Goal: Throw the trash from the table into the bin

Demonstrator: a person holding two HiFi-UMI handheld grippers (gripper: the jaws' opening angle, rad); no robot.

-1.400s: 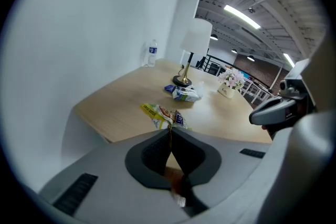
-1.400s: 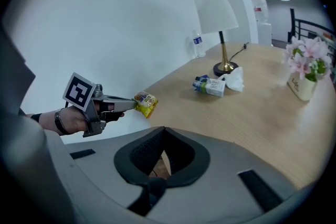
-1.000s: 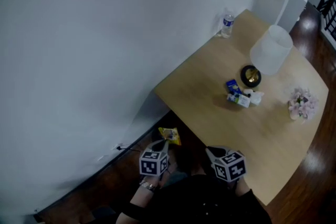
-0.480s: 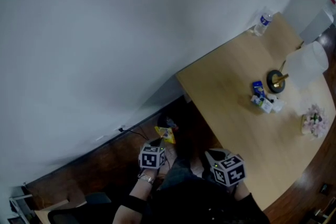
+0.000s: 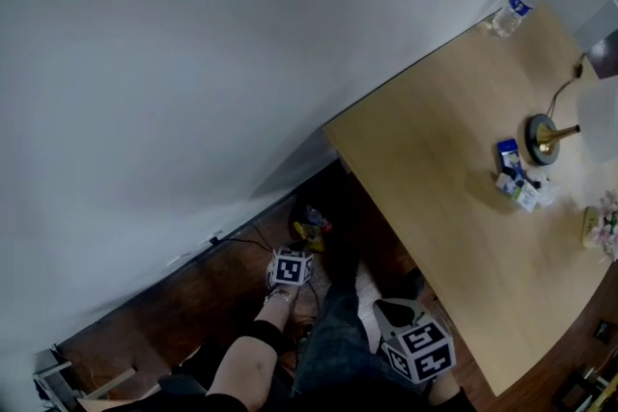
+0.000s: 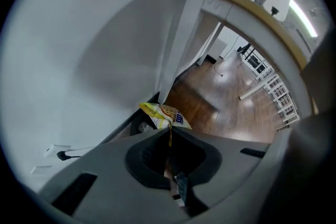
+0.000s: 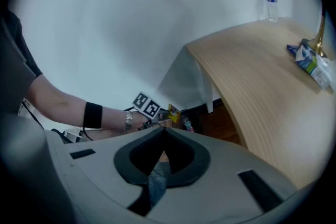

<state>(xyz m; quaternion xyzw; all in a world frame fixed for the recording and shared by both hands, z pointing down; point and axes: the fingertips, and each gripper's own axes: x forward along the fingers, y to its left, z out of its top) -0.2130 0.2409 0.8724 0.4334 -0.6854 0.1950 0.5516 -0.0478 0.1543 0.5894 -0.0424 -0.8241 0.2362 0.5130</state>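
Note:
My left gripper (image 5: pixel 300 249) hangs low beside the table's corner, shut on a yellow snack wrapper (image 5: pixel 309 229). In the left gripper view the wrapper (image 6: pixel 160 114) sticks out past the closed tips of that gripper (image 6: pixel 169 129), over a dark bin (image 6: pixel 139 126) against the wall by the white table leg (image 6: pixel 177 44). My right gripper (image 7: pixel 164 128) is shut with nothing in it, held near the person's lap at the table's front edge (image 5: pixel 390 311). More trash, blue and white packets (image 5: pixel 517 184), lies on the wooden table (image 5: pixel 435 159) and shows in the right gripper view too, as packets (image 7: pixel 310 60).
A brass lamp base (image 5: pixel 543 138) stands next to the packets and a water bottle (image 5: pixel 510 9) at the table's far corner. A black cable (image 5: pixel 237 241) runs along the skirting. The person's legs (image 5: pixel 333 343) fill the space between both grippers. A wooden floor (image 6: pixel 220 107) lies under the table.
The left gripper has dropped well down below the table's edge with the wrapper still in it. The right gripper has sunk a little. The head view has swung left, and the table now sits further right.

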